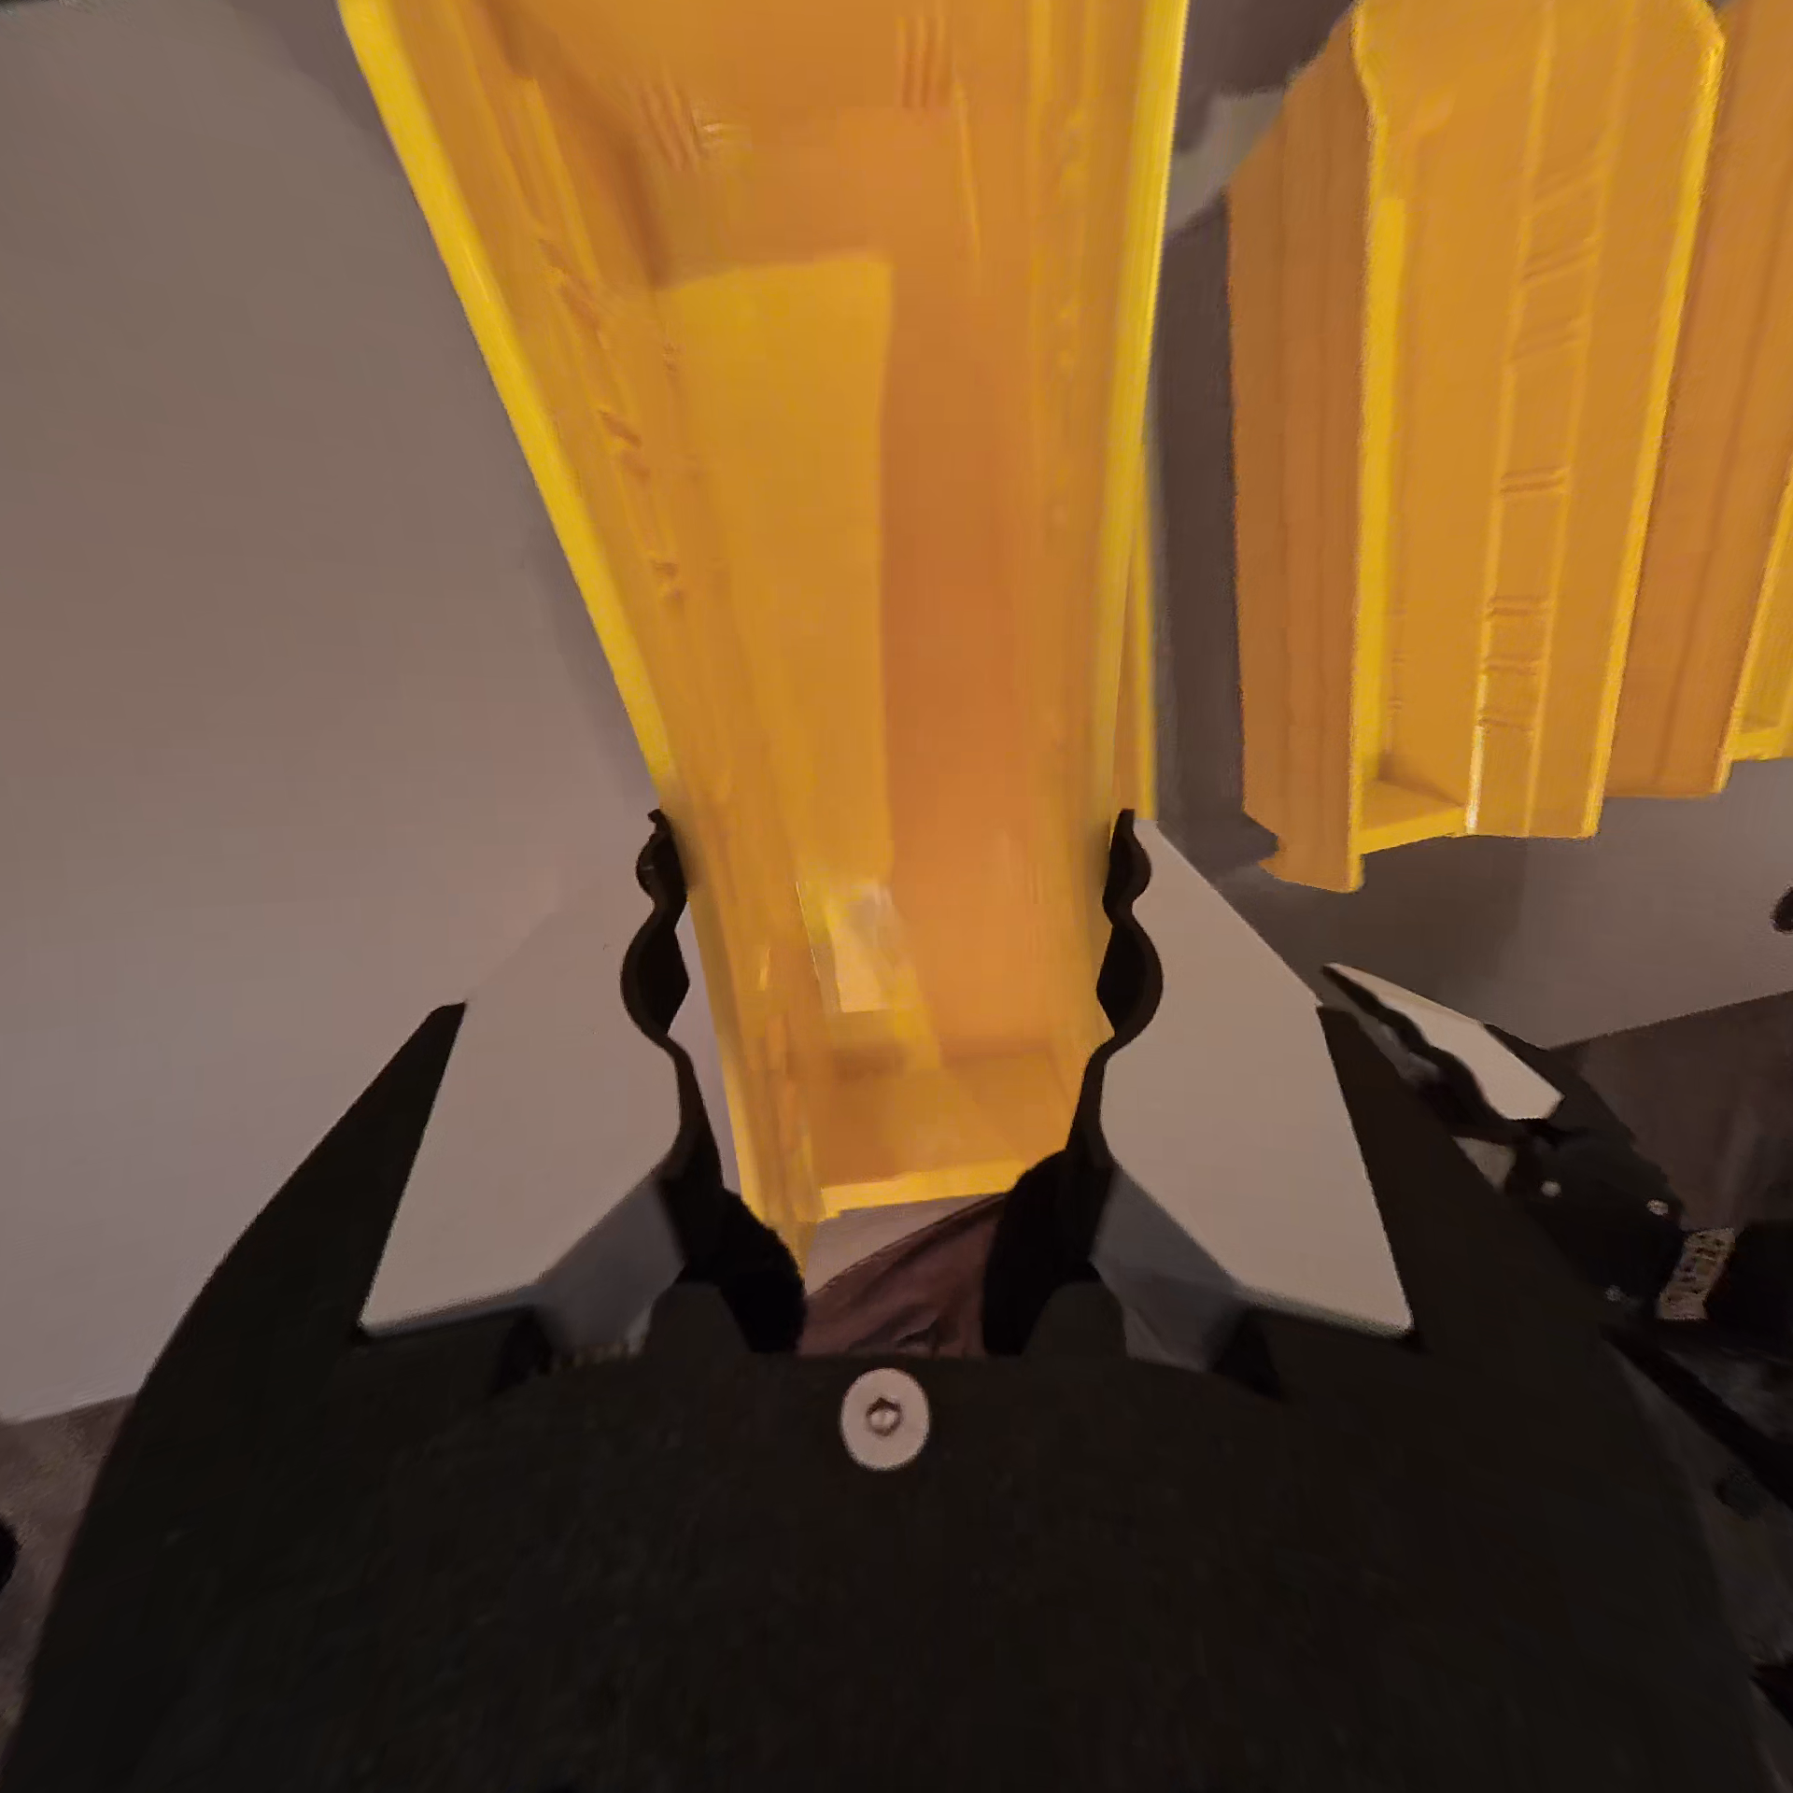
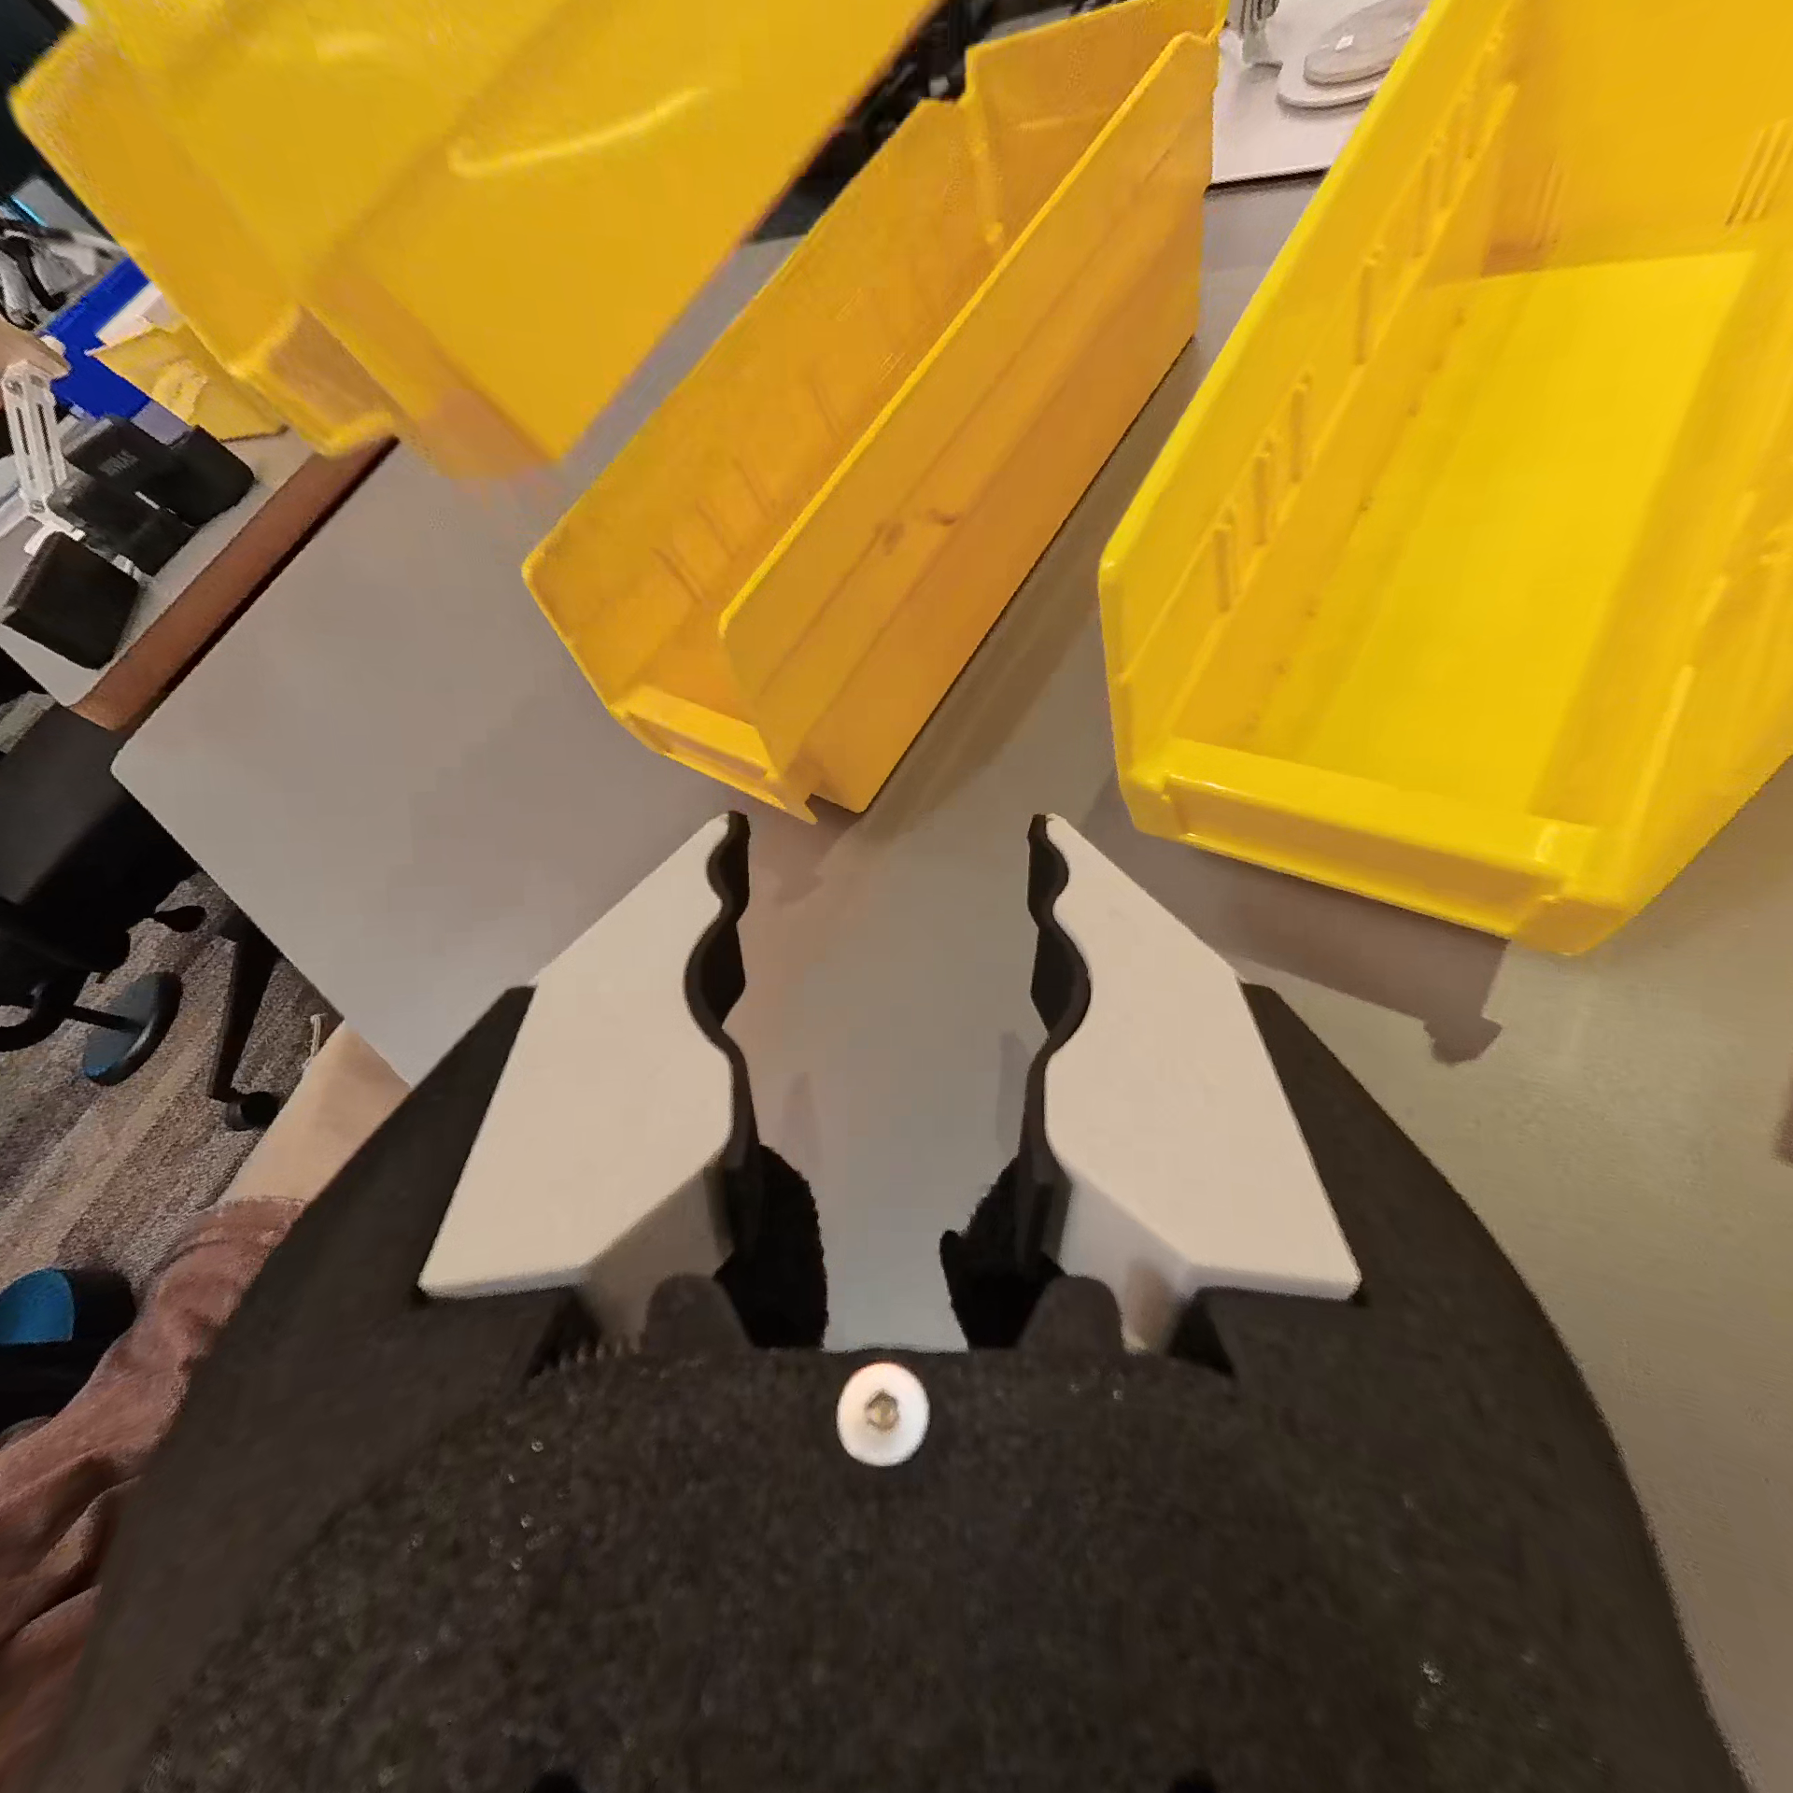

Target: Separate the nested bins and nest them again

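Observation:
My left gripper (image 1: pixel 891 834) is shut on the end wall of a yellow bin (image 1: pixel 825 485), which stretches away from the fingers. In the right wrist view that bin (image 2: pixel 437 194) is blurred and held in the air at the top left. A narrow yellow bin (image 2: pixel 873 466) lies on the grey table (image 2: pixel 388 776) just beyond my right gripper (image 2: pixel 888 825), which is open and empty. A wider yellow bin (image 2: pixel 1455 534) stands to its right. In the left wrist view a second yellow bin (image 1: pixel 1455 437) shows at the right, and the right gripper (image 1: pixel 1455 1096) shows below it.
The table's left edge (image 2: pixel 243 602) runs diagonally. Beyond it are an office chair (image 2: pixel 97 970), carpet, and a neighbouring desk with black boxes (image 2: pixel 126 505). A person's reddish-brown sleeve (image 2: pixel 146 1358) is at the lower left. White items (image 2: pixel 1329 58) sit at the far back.

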Demonstrator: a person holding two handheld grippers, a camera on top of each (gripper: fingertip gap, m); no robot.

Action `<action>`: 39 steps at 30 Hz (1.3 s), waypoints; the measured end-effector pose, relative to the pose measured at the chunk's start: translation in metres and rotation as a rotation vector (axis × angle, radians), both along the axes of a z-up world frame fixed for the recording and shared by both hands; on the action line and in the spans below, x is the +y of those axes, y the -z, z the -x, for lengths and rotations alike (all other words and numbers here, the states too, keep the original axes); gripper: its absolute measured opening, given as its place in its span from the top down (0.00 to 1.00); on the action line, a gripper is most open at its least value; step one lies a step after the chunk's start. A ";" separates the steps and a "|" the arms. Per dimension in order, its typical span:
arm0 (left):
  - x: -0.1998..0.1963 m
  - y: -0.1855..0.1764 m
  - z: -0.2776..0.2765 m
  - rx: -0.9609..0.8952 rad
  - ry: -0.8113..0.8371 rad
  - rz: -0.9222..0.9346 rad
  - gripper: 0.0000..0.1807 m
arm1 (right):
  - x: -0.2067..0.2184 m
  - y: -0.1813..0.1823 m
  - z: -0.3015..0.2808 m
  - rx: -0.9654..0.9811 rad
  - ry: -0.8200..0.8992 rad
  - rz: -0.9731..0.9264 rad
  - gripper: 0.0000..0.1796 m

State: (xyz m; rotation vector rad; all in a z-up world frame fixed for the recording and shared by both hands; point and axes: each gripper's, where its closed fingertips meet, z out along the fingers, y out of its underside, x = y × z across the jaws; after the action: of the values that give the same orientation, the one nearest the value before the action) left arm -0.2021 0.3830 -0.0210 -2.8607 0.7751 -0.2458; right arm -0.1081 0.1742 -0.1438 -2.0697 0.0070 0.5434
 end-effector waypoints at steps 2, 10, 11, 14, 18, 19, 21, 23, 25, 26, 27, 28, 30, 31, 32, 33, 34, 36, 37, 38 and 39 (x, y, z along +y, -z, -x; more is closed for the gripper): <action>0.011 -0.010 0.031 0.035 -0.038 -0.033 0.52 | -0.001 0.000 0.002 -0.001 -0.003 0.002 0.68; 0.038 0.041 0.131 0.107 -0.150 -0.041 0.52 | -0.002 0.003 0.004 -0.012 -0.013 0.015 0.68; 0.039 0.052 0.138 0.106 -0.155 -0.038 0.52 | -0.002 0.004 0.004 -0.013 -0.014 0.018 0.68; 0.041 0.086 0.149 0.103 -0.157 -0.006 0.51 | -0.001 0.005 0.002 -0.007 -0.012 0.024 0.68; 0.043 0.120 0.151 0.121 -0.111 0.000 0.51 | -0.001 0.008 0.002 0.017 -0.013 0.039 0.68; 0.043 0.127 0.152 0.139 -0.105 0.005 0.51 | -0.001 0.008 0.002 0.023 -0.014 0.042 0.68; 0.046 0.134 0.151 0.139 -0.107 -0.005 0.50 | -0.002 0.008 0.002 0.032 -0.017 0.045 0.68; 0.050 0.135 0.146 0.112 -0.115 -0.010 0.49 | -0.003 0.008 0.002 0.035 -0.018 0.046 0.68; 0.052 0.136 0.143 0.111 -0.097 -0.010 0.49 | -0.003 0.009 0.003 0.036 -0.024 0.050 0.68; 0.053 0.136 0.143 0.111 -0.090 -0.014 0.48 | -0.003 0.010 0.004 0.036 -0.029 0.054 0.68; 0.054 0.136 0.142 0.111 -0.090 -0.014 0.47 | -0.003 0.011 0.004 0.035 -0.031 0.059 0.68; 0.054 0.136 0.142 0.111 -0.089 -0.016 0.46 | -0.003 0.012 0.005 0.034 -0.034 0.063 0.68; 0.056 0.137 0.142 0.102 -0.086 -0.028 0.40 | -0.003 0.013 0.006 0.035 -0.039 0.068 0.68; 0.056 0.138 0.142 0.093 -0.087 -0.038 0.36 | -0.003 0.013 0.007 0.035 -0.041 0.069 0.68; 0.057 0.138 0.142 0.085 -0.087 -0.049 0.32 | -0.004 0.013 0.007 0.033 -0.041 0.069 0.68; 0.057 0.139 0.142 0.077 -0.081 -0.063 0.28 | -0.004 0.013 0.007 0.031 -0.042 0.068 0.68; 0.058 0.139 0.143 0.073 -0.084 -0.075 0.24 | -0.005 0.013 0.007 0.029 -0.041 0.066 0.68; 0.054 0.139 0.144 0.052 -0.097 -0.052 0.16 | -0.006 0.011 0.006 0.025 -0.039 0.060 0.68; 0.056 0.132 0.143 0.017 -0.113 -0.075 0.12 | -0.006 0.010 0.005 0.019 -0.038 0.055 0.68; 0.060 0.121 0.139 -0.045 -0.136 -0.118 0.12 | -0.006 0.009 0.004 0.011 -0.035 0.049 0.68; 0.063 0.107 0.134 -0.129 -0.159 -0.166 0.12 | -0.006 0.009 0.003 0.001 -0.031 0.044 0.68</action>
State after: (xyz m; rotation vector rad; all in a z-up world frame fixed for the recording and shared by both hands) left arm -0.3356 0.4457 -0.1278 -2.7004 0.5146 -0.3243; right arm -0.1111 0.1677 -0.1524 -2.1153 -0.0121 0.5679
